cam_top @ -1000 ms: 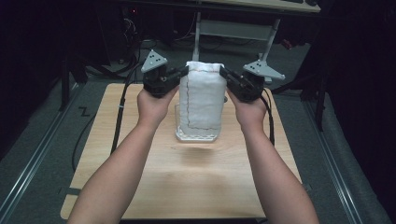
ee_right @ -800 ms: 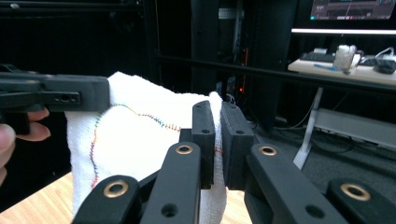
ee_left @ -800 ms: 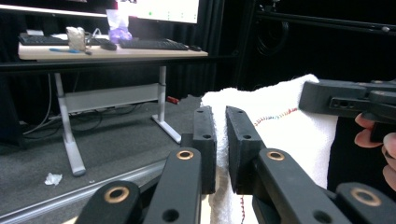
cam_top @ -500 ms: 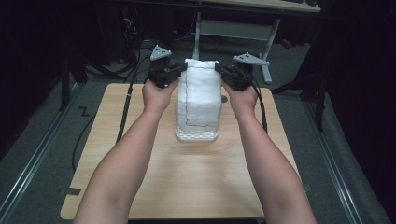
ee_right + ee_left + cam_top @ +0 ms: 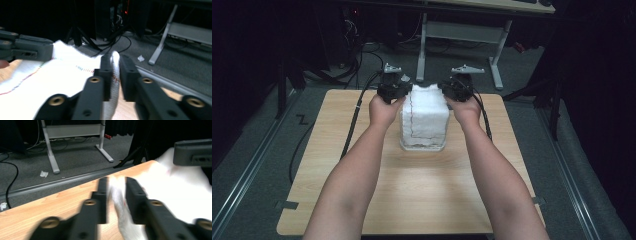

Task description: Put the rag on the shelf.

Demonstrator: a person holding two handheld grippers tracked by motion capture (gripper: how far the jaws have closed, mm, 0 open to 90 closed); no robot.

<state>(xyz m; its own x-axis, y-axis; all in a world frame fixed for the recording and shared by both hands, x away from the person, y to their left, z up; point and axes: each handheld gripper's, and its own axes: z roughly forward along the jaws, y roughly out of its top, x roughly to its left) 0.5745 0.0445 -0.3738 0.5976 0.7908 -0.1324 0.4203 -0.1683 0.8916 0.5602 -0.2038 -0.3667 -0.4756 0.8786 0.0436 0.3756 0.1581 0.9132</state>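
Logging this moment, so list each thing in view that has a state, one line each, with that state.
white cloth: draped over a clear container, its top corners lying between the claw jaws.
clear container: upright on the table, mostly covered, base showing.
left claw: jaws have just been opening, cloth edge between them, slack.
right claw: jaws have just been opening, cloth edge between them.
table: wooden, carrying the covered container.

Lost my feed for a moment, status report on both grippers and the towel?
Left gripper and right gripper: jaws just opening, cloth edge between. White towel draped over clear container on table. Nothing in the way.
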